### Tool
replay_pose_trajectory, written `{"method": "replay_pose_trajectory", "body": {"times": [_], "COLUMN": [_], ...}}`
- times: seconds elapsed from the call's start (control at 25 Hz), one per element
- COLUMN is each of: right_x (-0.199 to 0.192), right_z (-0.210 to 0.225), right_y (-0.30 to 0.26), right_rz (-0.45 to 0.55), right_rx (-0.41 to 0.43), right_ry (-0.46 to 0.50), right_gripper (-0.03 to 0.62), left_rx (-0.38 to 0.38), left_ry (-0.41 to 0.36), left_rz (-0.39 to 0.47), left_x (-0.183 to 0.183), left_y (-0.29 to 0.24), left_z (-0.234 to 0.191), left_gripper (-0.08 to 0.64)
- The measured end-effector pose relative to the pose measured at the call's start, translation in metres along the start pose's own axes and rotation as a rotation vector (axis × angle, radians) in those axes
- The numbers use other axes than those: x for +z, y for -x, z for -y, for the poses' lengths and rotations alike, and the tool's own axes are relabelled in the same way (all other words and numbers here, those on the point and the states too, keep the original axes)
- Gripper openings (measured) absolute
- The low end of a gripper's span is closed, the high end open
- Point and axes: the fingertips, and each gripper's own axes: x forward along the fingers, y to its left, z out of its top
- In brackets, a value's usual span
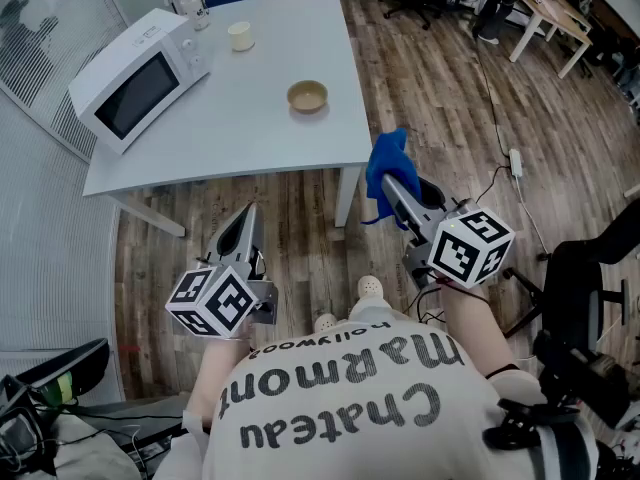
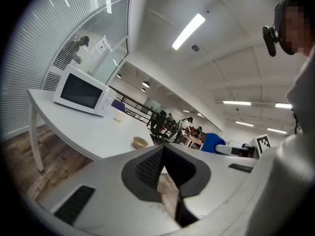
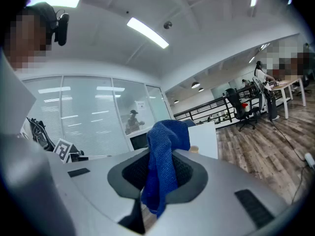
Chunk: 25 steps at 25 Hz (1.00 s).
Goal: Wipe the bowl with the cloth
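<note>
1. Stood well back from the white table [image 1: 250, 128], on a wood floor [image 1: 450, 88], with both grippers raised in the air short of the table's near edge.
2. Clamped the right gripper [image 3: 160, 167] on a blue cloth [image 3: 166, 151]: jaws closed on its middle, with a bunch standing up above the pads and a tail hanging below.
3. Held that cloth off the table, just beyond its near right corner in the head view, touching nothing but the jaws.
4. Carried the left gripper [image 2: 162, 150] empty, jaws drawn together to a narrow tip with nothing between them.
5. Pointed the left gripper toward the table, lower in the head view than the right one and well apart from it.
6. Found the bowl [image 1: 307, 96], small and tan, upright on the table toward its right side, untouched and well apart from both grippers and the cloth.
7. Noted a white microwave [image 1: 135, 80] at the table's left end, its dark door turned toward the near side.
8. Noted a pale cup [image 1: 240, 36] farther back on the table, between microwave and bowl but apart from each.
9. Made out a square-marked cube on each gripper nearest the body, the left [image 1: 213, 303] tilted, the right [image 1: 470, 246] turned up toward the camera.
</note>
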Motion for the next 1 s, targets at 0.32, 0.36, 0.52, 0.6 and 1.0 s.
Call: {"method": "replay_pose_trajectory", "body": {"times": [0.32,0.36,0.52,0.6,1.0], "right_x": [-0.009,-0.010,-0.015,-0.018,0.006], "right_z": [-0.008,-0.008,-0.008,-0.005,0.023], "right_y": [-0.002,-0.002,-0.006,-0.009,-0.060], "right_rz": [-0.007,-0.007,-0.017,-0.027,-0.005], "right_rx": [-0.019,-0.019,-0.004,-0.007,0.041], "right_ry": [0.006,0.006,-0.033,-0.054,-0.035], "right_gripper": [0.066,0.066,0.066,0.066,0.066], "left_rx": [-0.012,-0.013,-0.023,-0.031,-0.001], "left_ry": [-0.009,-0.010,0.009,0.031,0.050], "left_rz": [-0.008,-0.007,0.008,0.006,-0.008], "left_x": [-0.001,0.000,0.002,0.000,0.012], "left_y": [0.010,0.011,0.013,0.012,-0.040], "left_z": [-0.005,-0.005,-0.007,-0.008,-0.035], "left_gripper": [0.008,0.006,0.008,0.008,0.008]}}
